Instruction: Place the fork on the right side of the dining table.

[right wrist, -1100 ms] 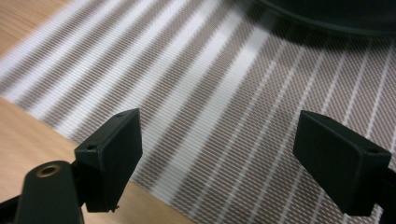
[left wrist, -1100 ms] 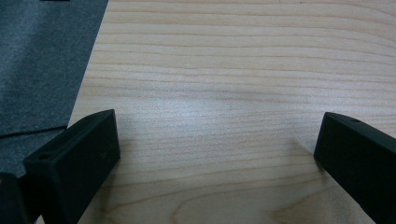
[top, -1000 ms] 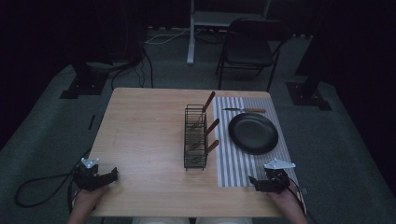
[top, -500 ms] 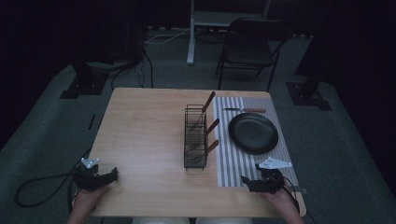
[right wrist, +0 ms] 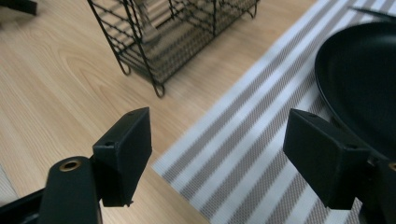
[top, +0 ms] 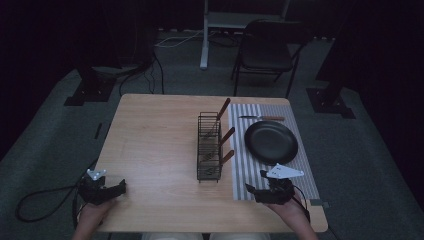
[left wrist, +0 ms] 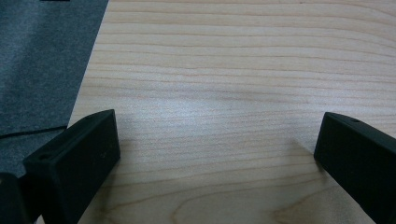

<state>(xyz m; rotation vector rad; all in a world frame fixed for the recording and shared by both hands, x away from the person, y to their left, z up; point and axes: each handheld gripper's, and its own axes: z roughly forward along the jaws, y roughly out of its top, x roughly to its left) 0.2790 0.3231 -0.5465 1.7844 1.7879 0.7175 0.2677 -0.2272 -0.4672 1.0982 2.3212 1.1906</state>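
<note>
Meanwhile, at a wooden tabletop point(top: 155, 150) in a darkened room, a seated person holds one pair of tongs in each hand, and the work looks barely begun. The right tongs point(top: 256, 192) hover over the near end of a striped placemat point(top: 246, 172), closest to the black plate point(top: 271, 141) and the wire rack point(top: 209, 146). Their jaws have just been closing a little yet stand wide apart, with nothing between them but mat and wood, as the right gripper view confirms point(right wrist: 219, 149). The left tongs point(top: 119, 187) sit at the near left corner of the tabletop, well apart from everything else. Their jaws are spread wide over bare wood point(left wrist: 215, 154), holding nothing.

By count: one plate, lying on the mat; one knife point(top: 262, 118) lying on the mat beyond the plate; one wire rack standing just beside the mat's left edge; and three wooden-handled utensils point(top: 226, 136) leaning out of the rack toward the plate. What kind each utensil is cannot be made out.

Judging from this, nothing has yet been picked up. Everything, whether laying the place or clearing it, remains to be done.
</note>
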